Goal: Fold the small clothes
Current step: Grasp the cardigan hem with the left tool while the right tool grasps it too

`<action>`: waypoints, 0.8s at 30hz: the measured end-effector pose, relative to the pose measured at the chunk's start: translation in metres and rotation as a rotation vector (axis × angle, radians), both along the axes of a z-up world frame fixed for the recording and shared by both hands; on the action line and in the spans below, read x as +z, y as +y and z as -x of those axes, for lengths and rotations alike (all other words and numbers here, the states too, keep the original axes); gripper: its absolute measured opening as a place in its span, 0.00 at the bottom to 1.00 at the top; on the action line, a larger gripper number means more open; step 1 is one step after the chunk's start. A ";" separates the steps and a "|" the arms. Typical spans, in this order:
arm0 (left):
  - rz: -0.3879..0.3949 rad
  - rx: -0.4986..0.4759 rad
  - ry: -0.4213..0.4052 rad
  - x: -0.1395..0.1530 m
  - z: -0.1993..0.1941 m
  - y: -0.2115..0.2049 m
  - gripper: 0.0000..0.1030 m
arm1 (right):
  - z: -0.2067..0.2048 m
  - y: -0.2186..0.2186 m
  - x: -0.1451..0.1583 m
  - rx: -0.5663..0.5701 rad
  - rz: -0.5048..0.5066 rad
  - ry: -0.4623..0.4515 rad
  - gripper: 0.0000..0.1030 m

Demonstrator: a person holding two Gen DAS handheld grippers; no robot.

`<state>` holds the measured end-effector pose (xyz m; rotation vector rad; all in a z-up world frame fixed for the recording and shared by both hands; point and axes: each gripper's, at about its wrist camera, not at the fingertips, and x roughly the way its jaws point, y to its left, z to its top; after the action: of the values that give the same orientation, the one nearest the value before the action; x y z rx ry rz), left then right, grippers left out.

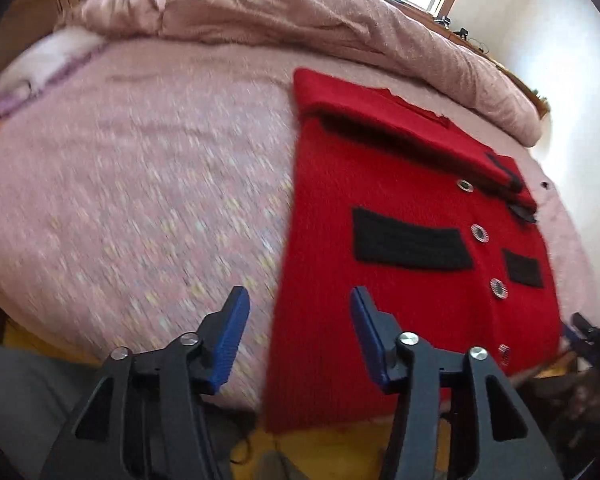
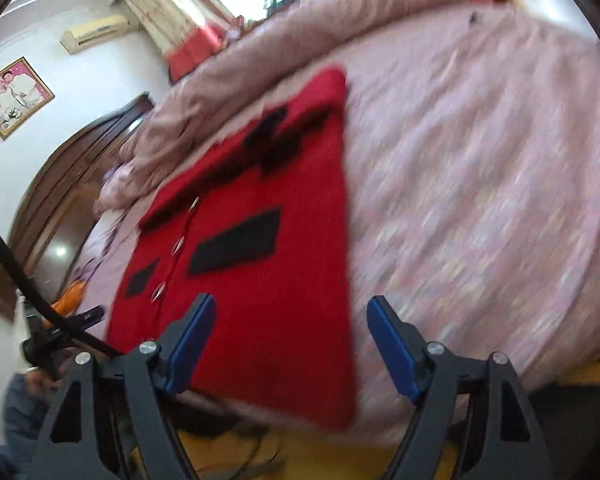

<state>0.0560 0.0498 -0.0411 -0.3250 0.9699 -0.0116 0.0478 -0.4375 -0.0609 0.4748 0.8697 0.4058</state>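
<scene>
Right now our red knit cardigan (image 1: 380, 184) lies flat on the pink bedspread (image 1: 140, 184), its hem running along the near edge of the bed. We see black pocket patches (image 1: 410, 246) on its front and a row of shiny buttons (image 1: 479, 233) down the placket. One sleeve (image 1: 400, 120) is folded across the chest at the far end of the garment. In the right wrist view the same cardigan (image 2: 276, 248) spreads out ahead of us, blurred.

Our left gripper (image 1: 298, 338) hovers over the near left corner of the cardigan, jaws spread wide with nothing between them; its blue pads (image 1: 230, 340) are apart from the cloth. Our right gripper (image 2: 290, 346) is likewise spread and bare, poised above the near right corner of the garment.

Beyond the cardigan a bunched pink quilt (image 1: 300, 12) lies along the far edge of the bed. A framed photo (image 2: 14, 96) hangs on the wall, with an air conditioner (image 2: 94, 32) beside the curtained window (image 2: 172, 4).
</scene>
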 end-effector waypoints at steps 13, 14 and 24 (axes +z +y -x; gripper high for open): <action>0.094 -0.033 0.057 -0.024 0.003 0.001 0.51 | 0.005 0.001 -0.018 -0.006 -0.116 0.115 0.71; 0.112 -0.037 0.059 -0.025 0.009 0.002 0.51 | 0.007 0.003 -0.019 -0.007 -0.110 0.118 0.71; 0.348 -0.063 0.090 -0.035 0.018 0.007 0.62 | 0.015 0.004 -0.026 -0.001 -0.174 0.137 0.71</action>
<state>0.0379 0.0567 -0.0760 -0.6186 1.0676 -0.2264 0.0326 -0.4331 -0.0873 0.6695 0.9708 0.4536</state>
